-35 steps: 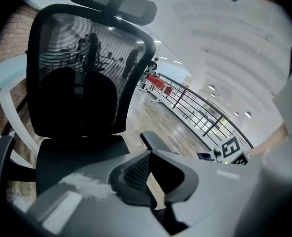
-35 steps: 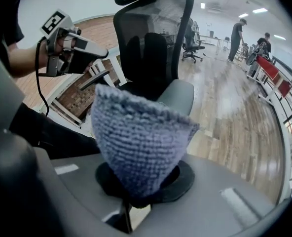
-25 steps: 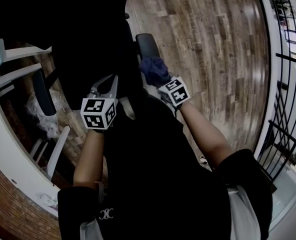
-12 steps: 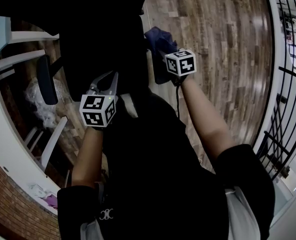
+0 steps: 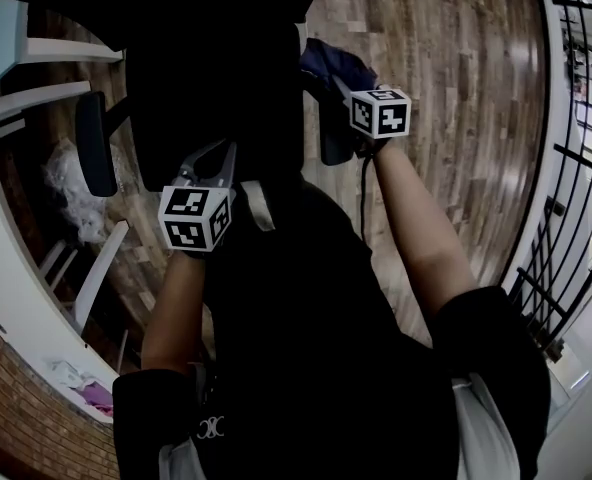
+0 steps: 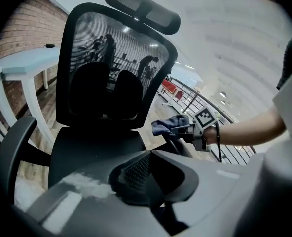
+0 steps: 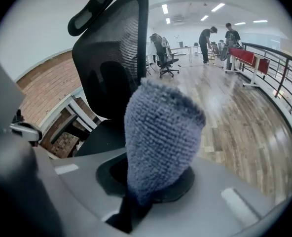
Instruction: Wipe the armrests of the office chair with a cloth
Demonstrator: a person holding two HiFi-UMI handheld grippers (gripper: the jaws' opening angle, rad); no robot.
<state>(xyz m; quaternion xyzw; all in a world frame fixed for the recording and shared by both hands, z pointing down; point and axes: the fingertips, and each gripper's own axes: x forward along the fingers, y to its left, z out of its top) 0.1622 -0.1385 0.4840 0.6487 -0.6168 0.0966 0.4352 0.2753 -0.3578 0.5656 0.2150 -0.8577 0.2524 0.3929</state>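
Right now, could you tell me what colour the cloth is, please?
The cloth is dusky blue, seen best in the right gripper view.

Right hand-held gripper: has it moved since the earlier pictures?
Yes. The right hand-held gripper pushed the blue fuzzy cloth farther along the black chair armrest.

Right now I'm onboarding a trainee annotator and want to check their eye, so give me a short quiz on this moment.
1. What does the right gripper clamp between its jaws?
2. True or false: the left gripper is shut with nothing in it.
3. The backrest of the office chair is: A) solid leather, B) black mesh, C) wooden slats.
Key: 1. the blue cloth; 2. true; 3. B.
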